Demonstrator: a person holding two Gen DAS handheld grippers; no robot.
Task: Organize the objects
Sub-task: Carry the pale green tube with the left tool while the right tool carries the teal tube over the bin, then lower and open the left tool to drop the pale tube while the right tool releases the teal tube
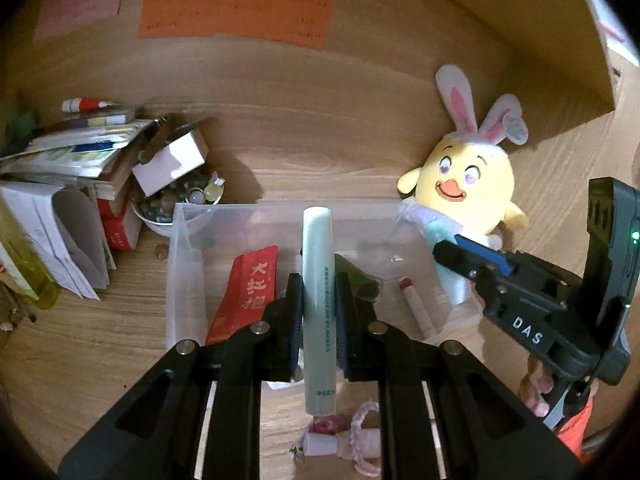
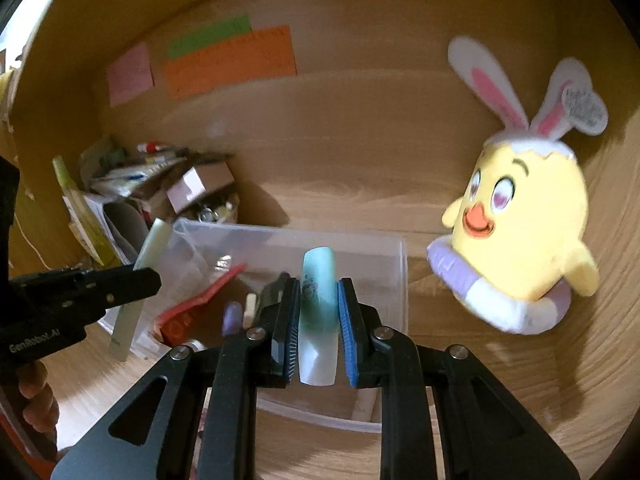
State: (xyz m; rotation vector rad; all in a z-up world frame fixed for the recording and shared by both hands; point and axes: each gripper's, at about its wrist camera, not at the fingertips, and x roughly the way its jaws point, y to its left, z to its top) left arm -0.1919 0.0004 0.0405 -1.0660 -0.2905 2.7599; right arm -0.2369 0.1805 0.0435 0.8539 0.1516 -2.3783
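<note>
While angled downward, both claws grip tubes above bin (image 1: 176, 264).

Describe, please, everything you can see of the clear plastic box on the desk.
The clear plastic box is a low rectangular bin with see-through walls and no lid, standing upright on the wooden desk near the back panel. Inside lie a red packet, a small white stick with a red tip and a dark item I cannot identify. A bowl of glass beads sits at its far left corner, and the yellow plush chick at its far right. Whether they touch it is unclear.
</note>
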